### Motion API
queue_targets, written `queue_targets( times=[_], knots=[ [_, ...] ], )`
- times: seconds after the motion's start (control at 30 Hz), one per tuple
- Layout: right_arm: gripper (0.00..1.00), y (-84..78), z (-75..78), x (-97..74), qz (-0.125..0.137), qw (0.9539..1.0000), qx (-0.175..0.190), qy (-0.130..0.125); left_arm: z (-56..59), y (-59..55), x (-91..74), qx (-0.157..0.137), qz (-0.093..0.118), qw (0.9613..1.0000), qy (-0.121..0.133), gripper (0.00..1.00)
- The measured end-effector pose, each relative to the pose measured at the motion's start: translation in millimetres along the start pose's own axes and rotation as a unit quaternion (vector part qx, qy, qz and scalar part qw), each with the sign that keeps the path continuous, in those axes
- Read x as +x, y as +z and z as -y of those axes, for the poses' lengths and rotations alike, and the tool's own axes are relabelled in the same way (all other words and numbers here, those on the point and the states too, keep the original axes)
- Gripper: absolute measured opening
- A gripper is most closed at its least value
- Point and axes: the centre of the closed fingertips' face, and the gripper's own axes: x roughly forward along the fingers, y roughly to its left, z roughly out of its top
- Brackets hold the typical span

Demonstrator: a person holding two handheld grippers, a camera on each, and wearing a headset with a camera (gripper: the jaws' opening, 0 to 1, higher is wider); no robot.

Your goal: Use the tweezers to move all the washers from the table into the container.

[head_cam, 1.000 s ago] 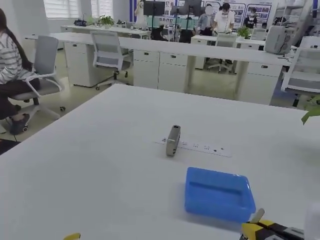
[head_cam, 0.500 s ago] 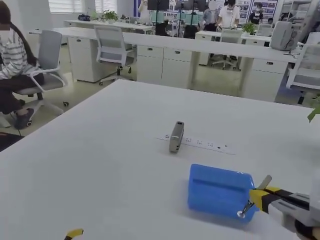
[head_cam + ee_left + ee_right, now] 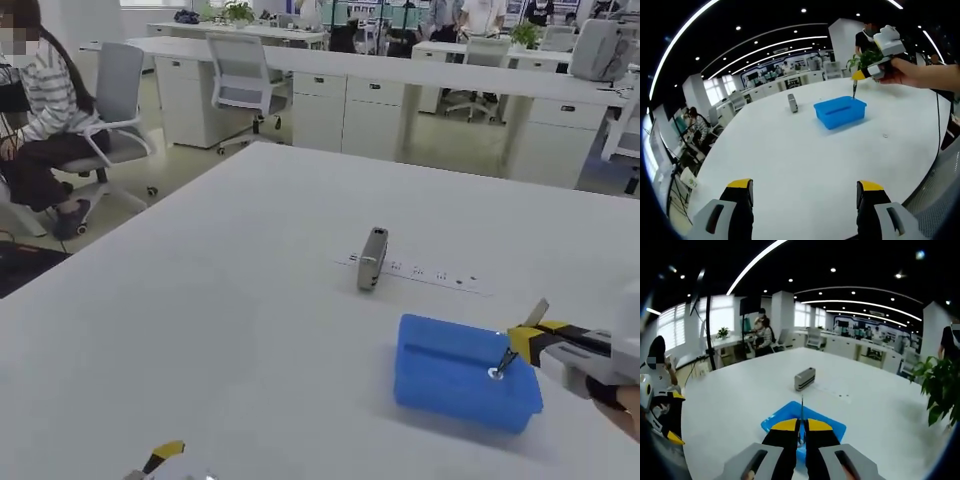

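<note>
The blue container [image 3: 440, 385] stands on the white table [image 3: 230, 300]. My right gripper [image 3: 524, 341] comes in from the right, shut on thin tweezers [image 3: 508, 358]. Their tips pinch a small washer [image 3: 494, 375] over the container's right half. In the right gripper view my right gripper [image 3: 801, 424] grips the tweezers [image 3: 801, 410], which point down at the container [image 3: 774, 423]. My left gripper [image 3: 805, 192] is open and holds nothing, low over the near table, far from the container [image 3: 840, 111]. One more washer [image 3: 885, 135] lies on the table beside the container.
A grey boxy device [image 3: 372, 258] lies beyond the container at the end of a flush power strip [image 3: 430, 273]. A potted plant [image 3: 937, 385] stands right of the table. Desks, chairs and a seated person [image 3: 40, 110] lie beyond the far edge.
My right gripper has risen from the near right corner and carried the tweezers with the washer from in front of the container to over its inside. The head camera shifted too.
</note>
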Motion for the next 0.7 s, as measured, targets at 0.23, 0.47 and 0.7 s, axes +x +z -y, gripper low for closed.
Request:
queue_targets(
  times=[0.23,0.47,0.7],
  knots=[
    [0.00,-18.3,4.0,24.2,-0.019,0.9998,0.004,0.005,1.8,0.2,0.7,0.002,0.000,1.0000,-0.004,0.87],
    [0.01,-34.2,5.8,39.9,-0.031,0.9994,0.011,0.008,1.7,-2.6,2.1,0.003,-0.007,1.0000,-0.005,0.86],
    [0.01,-46.8,4.1,51.0,-0.033,0.9991,0.019,0.016,2.5,-5.5,2.7,0.005,-0.013,0.9999,-0.006,0.86]
  ],
)
